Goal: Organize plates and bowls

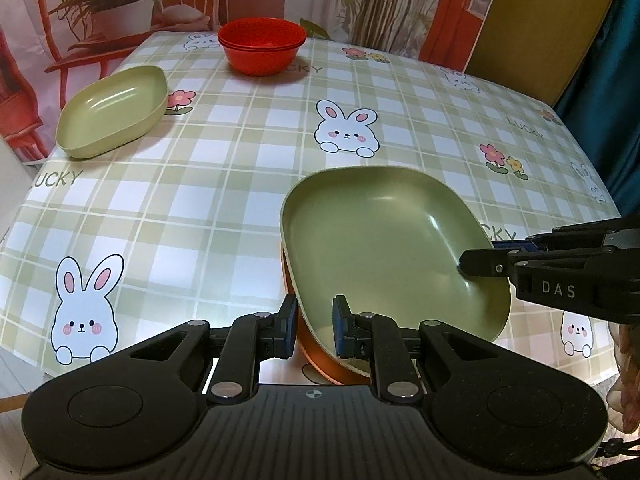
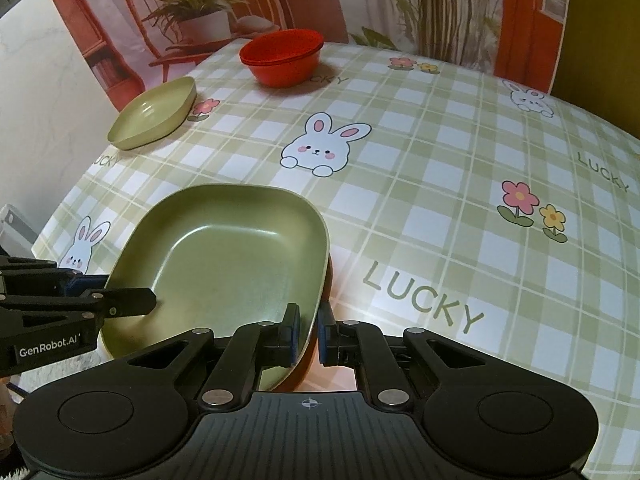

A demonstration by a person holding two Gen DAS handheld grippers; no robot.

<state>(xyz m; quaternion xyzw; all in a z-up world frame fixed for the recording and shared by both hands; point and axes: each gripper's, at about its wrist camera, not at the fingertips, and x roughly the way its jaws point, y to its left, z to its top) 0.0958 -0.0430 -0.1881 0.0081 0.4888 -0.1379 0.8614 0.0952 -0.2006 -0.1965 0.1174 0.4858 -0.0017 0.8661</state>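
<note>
Green plate (image 1: 384, 240) is sitting nested on an orange plate (image 1: 316, 354) near the table's front edge. Left gripper (image 1: 316, 320) is clamping its left rim; right gripper (image 2: 309, 330) is clamping its right rim. Farther back, a second green plate (image 1: 114, 110) and stacked red bowls (image 1: 262, 46) are resting on the checked tablecloth (image 1: 240, 168).

green plate (image 1: 384, 240) sitting nested on orange plate (image 1: 316, 354), near edge; second green plate (image 1: 114, 114) lying far left; red bowls (image 1: 262, 44) sitting stacked at back.
</note>
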